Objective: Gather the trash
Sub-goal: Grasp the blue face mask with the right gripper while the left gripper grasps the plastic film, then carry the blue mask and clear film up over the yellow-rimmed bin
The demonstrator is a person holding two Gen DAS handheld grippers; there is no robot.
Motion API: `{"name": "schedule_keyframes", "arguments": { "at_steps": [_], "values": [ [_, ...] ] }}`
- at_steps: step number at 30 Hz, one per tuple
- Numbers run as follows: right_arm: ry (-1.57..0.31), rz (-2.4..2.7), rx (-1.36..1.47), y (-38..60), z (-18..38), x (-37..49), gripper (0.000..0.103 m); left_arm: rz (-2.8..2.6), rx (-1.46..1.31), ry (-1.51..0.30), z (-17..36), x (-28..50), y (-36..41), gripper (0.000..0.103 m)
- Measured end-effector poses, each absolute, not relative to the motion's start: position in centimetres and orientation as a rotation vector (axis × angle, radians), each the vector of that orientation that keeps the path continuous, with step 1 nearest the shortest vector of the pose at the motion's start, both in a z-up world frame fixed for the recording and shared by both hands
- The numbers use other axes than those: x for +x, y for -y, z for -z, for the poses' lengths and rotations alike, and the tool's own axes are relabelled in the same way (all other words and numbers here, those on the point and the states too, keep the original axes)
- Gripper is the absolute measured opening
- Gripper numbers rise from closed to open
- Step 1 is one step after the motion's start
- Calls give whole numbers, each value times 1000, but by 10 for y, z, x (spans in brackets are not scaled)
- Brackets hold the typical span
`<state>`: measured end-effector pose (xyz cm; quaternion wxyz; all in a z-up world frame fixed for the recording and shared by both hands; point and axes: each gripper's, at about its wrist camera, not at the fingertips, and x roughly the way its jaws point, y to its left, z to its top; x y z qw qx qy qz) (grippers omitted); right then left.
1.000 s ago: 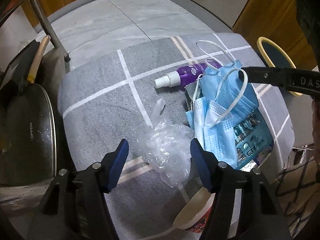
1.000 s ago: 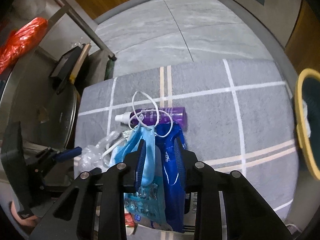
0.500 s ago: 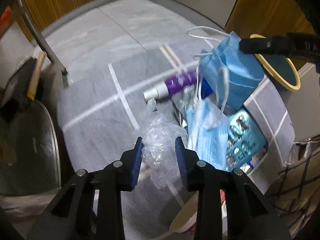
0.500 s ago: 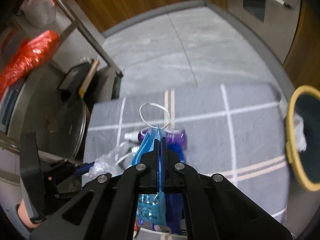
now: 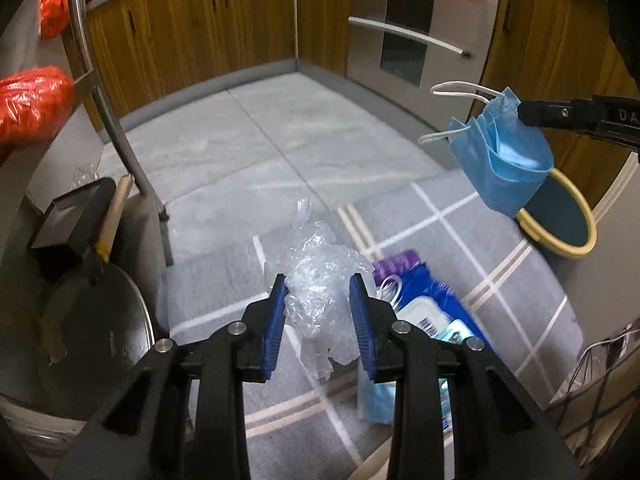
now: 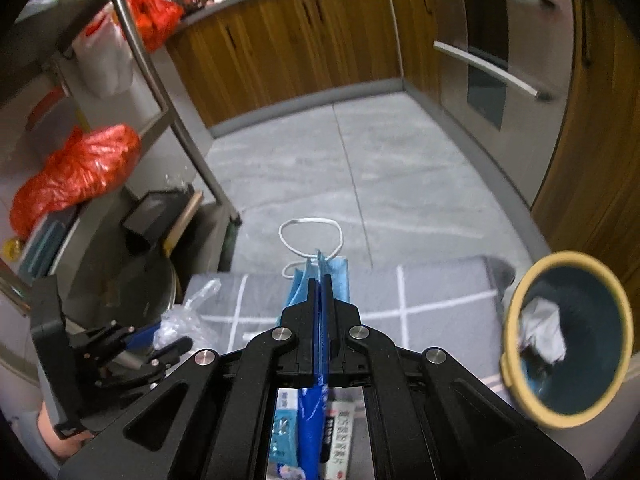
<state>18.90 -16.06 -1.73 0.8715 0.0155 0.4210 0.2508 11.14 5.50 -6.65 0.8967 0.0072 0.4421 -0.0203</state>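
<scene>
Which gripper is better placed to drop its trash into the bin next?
Right. The right gripper holds the blue mask lifted beside the bin; the left gripper holds plastic wrap farther away.

Pretty dim indoor light in both views, warm and yellowish, nothing harsh. Heavy fisheye bend everywhere: the cabinet fronts (image 6: pixel 304 52) and oven handles (image 5: pixel 408 36) curve hard toward the edges, and the corners go fully black. The grey mat (image 5: pixel 460 248) looks smeared with motion blur, its white lines soft. Faint glare on the steel rack leg (image 6: pixel 180 128). Shadows are soft, mostly under the rack at the left
</scene>
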Motion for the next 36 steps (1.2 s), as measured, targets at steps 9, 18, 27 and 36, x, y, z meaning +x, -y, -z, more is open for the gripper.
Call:
{"name": "schedule_keyframes", "arguments": {
  "at_steps": [9, 18, 27, 36],
  "values": [
    [-807, -495, 91, 198, -10, 196, 2, 116, -4, -852, 49, 111, -37, 31],
    [-798, -431, 91, 224, -9, 200, 2, 214, -10, -820, 41, 114, -6, 31],
    [-783, -377, 73, 245, -10, 202, 2, 253, 29, -831, 47, 120, 22, 31],
    [-761, -289, 54, 283, -11, 206, 2, 274, 50, -846, 52, 126, 46, 31]
  ]
}}
